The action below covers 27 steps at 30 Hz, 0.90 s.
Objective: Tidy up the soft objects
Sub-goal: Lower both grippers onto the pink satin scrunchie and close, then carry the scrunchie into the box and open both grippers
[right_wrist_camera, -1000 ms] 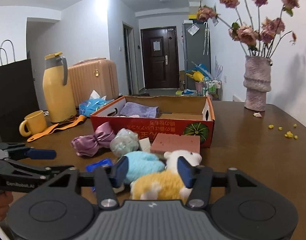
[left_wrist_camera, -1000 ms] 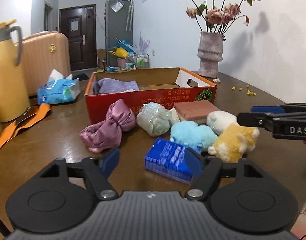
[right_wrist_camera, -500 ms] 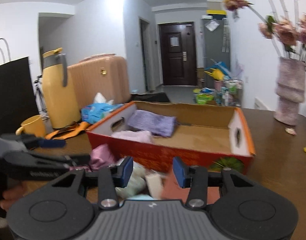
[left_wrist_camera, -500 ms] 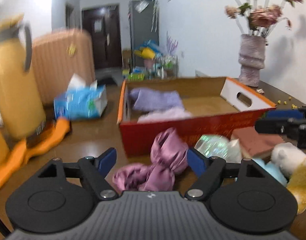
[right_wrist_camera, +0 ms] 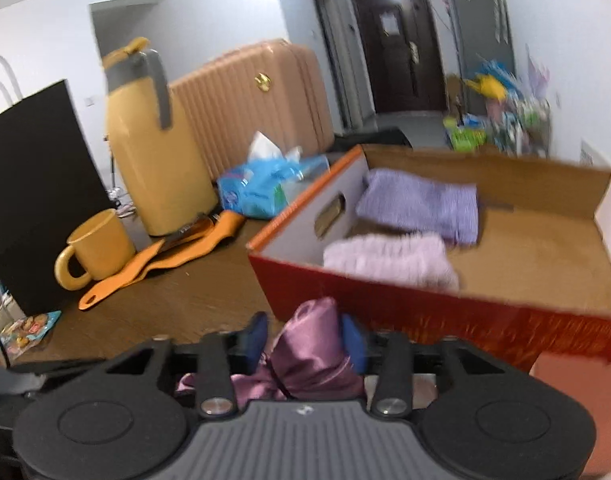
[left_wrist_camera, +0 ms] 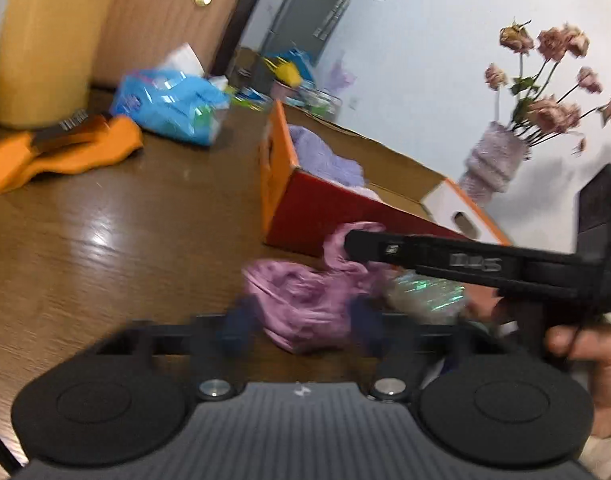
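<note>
Closing both tongs on pink bow [left_wrist_camera: 305, 300]: left tongs [left_wrist_camera: 297, 322] seemingly gripping one end, right tongs [right_wrist_camera: 305, 340] other; box [right_wrist_camera: 385, 292] just behind.

Left gripper's fingers [left_wrist_camera: 241, 326] are blurred; purple satin pouch [right_wrist_camera: 311, 350] partly hidden.

2 folded cloths [right_wrist_camera: 419, 204] lie in the box [right_wrist_camera: 505, 312], satin bundle [right_wrist_camera: 311, 352] before it.

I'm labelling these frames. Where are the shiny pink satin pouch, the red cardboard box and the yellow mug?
Shiny pink satin pouch [right_wrist_camera: 309, 344], right wrist view, upper fold.
Red cardboard box [right_wrist_camera: 445, 314], right wrist view, front wall.
Yellow mug [right_wrist_camera: 101, 246], right wrist view, side.
</note>
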Tool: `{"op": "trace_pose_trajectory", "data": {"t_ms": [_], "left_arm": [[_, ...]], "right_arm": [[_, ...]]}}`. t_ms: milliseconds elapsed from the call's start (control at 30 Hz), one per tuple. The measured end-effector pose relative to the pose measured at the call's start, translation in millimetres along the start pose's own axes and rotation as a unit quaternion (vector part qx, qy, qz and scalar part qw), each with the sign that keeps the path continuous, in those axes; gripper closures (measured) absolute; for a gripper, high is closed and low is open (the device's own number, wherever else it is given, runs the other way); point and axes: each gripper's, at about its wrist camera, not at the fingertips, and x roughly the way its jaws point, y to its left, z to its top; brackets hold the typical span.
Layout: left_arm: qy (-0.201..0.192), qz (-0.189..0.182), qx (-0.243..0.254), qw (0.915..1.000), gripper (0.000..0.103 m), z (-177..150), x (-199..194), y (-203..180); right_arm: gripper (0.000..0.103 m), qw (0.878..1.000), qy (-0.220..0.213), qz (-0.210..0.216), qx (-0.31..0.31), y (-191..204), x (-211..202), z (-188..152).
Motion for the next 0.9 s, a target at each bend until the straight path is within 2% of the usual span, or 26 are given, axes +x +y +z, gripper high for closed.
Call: {"op": "trace_pose_trajectory", "data": {"t_ms": [33,133,267,333,433,600,700,900], "left_arm": [[0.003,-0.012,-0.011,0.9999,0.079,0,0,3],[-0.012,-0.013,-0.014,0.9998,0.085,-1,-13,1],[-0.049,-0.032,0.015,0.9982,0.085,-11,-52,-23],[-0.056,-0.043,0.048,0.9964,0.085,-19,-71,-44],[-0.061,-0.077,0.077,0.9922,0.085,-32,-97,-73],[-0.042,-0.113,0.118,0.9858,0.086,-54,-111,-127],[-0.044,-0.129,0.138,0.9811,0.086,-65,-118,-152],[-0.049,-0.129,0.159,0.9776,0.086,-77,-127,-183]], "right_arm": [[0.082,1.000,0.003,-0.006,0.008,-1,2,-2],[0.097,1.000,-0.007,-0.007,0.019,3,-11,-6],[0.097,0.999,-0.042,-0.008,-0.003,24,-60,-19],[0.097,0.997,-0.071,-0.006,-0.008,31,-96,-31],[0.097,0.994,-0.105,-0.014,0.017,33,-147,-55],[0.097,0.988,-0.139,-0.044,0.051,22,-218,-95],[0.097,0.983,-0.160,-0.052,0.074,10,-253,-112],[0.097,0.976,-0.187,-0.056,0.093,-2,-290,-135]]}}
